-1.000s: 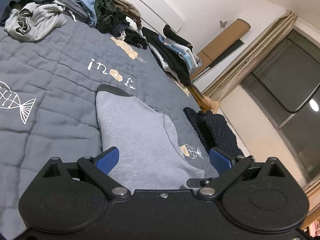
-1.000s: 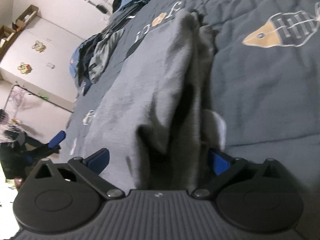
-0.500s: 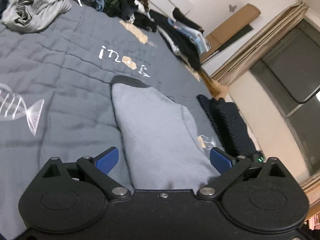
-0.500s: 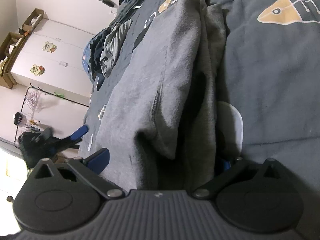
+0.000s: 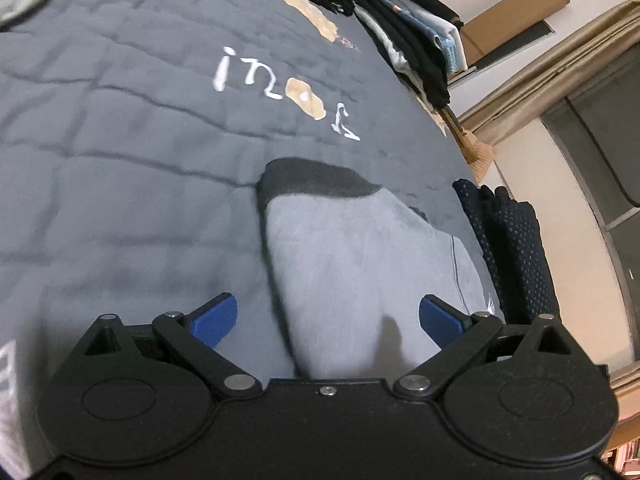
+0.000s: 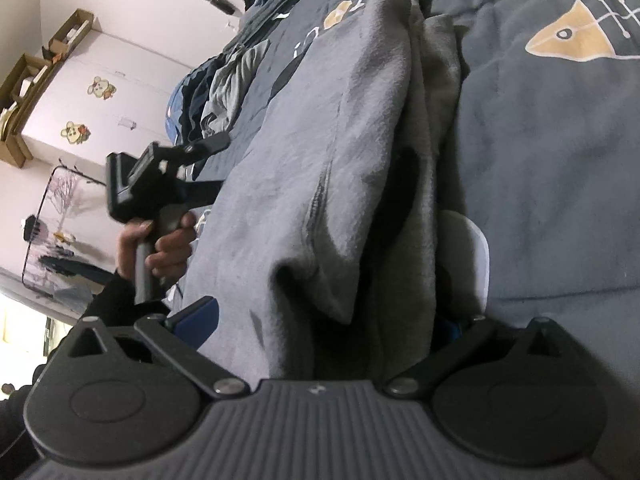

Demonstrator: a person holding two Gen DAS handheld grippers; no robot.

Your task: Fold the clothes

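We have the grey sweater lying lengthwise on the bed, dark collar at the far end, so it can fold in half. Our left claw and right claw both gape wide over its near hem, nothing pinched yet
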